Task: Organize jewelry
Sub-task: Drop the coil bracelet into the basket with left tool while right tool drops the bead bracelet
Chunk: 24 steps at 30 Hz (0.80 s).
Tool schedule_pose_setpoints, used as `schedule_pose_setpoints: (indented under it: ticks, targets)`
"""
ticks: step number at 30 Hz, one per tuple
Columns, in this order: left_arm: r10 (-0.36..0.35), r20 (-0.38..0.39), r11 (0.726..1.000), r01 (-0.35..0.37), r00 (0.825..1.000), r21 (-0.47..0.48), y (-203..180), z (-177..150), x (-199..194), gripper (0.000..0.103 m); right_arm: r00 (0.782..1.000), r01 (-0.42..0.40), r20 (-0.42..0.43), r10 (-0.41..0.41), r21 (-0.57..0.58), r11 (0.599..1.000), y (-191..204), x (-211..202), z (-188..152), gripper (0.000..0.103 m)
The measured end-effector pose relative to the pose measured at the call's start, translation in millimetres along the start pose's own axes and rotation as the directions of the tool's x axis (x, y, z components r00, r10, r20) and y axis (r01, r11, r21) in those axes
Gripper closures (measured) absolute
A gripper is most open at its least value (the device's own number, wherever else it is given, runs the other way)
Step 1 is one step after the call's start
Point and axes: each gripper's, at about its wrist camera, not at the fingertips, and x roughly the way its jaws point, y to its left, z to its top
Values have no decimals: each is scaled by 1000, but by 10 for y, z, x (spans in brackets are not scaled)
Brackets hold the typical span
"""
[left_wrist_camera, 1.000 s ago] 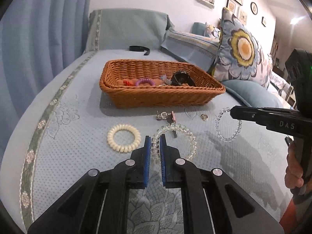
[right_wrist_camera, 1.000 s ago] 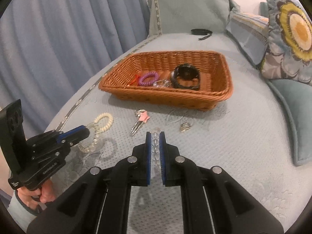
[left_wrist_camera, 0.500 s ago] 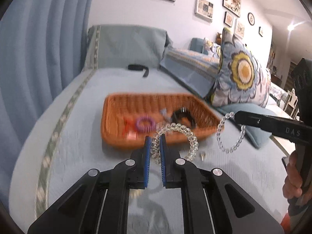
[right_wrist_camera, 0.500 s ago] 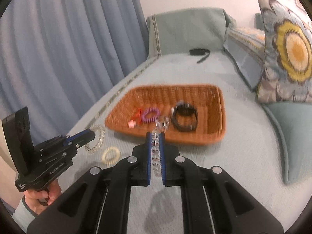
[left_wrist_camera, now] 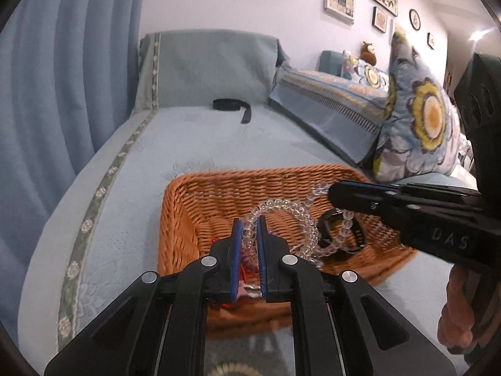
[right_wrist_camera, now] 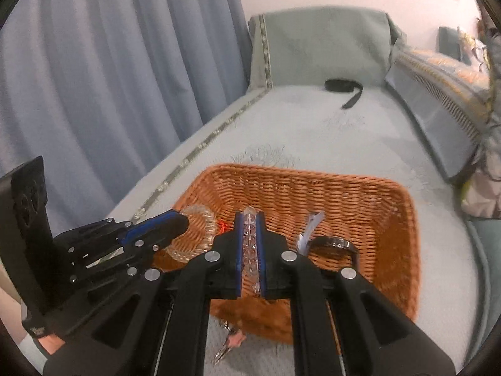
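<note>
The basket (left_wrist_camera: 188,216) is woven orange-brown wicker, rough and ribbed. Both bracelets, the coiled one (left_wrist_camera: 291,210) and the beaded one (right_wrist_camera: 249,238), look like clear, glossy plastic or glass. The left gripper (left_wrist_camera: 249,235) and right gripper (right_wrist_camera: 249,235) are matt black plastic with shiny metal screws and ridged blue pads. The bedspread (left_wrist_camera: 194,138) is matt, finely dotted blue-grey cloth.

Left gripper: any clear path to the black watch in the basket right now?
Probably not. The left gripper is shut on a clear coil bracelet, and the right gripper, holding a bead bracelet, sits directly over the watch in the basket.
</note>
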Motion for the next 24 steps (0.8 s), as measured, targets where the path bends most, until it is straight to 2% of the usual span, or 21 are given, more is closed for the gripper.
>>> schedule_pose_setpoints:
  ticks: [6,12,16,17,18,20,24]
  targets:
    - [12,-41,1000,-12,999,8,8,-45,260,95,998,19,-53,-17,38,999,-204,304,-21,97]
    - [-5,-55,1000,6,999,14,-18,-108,327,92,998,30,-52,-26,60,998,-299,304,-59,96]
    - [-15,-34,1000,16,999,24,-42,-110,183,84,999,34,-38,-31,74,997,-312,170,-70,95]
    - [-20,-25,999,21,999,27,-43,-107,96,77,999,29,-33,-27,80,996,-318,105,-73,93]
    - [-23,-12,999,23,1000,28,-44,-102,6,66,999,28,-27,-26,84,996,-321,45,-82,90]
    - [-22,25,1000,21,999,21,-32,-92,-200,56,1000,27,-10,-26,92,995,-318,-93,-104,85]
    - [-25,71,1000,25,997,0,-7,-124,-639,51,999,8,35,-12,101,995,-254,-500,-254,69]
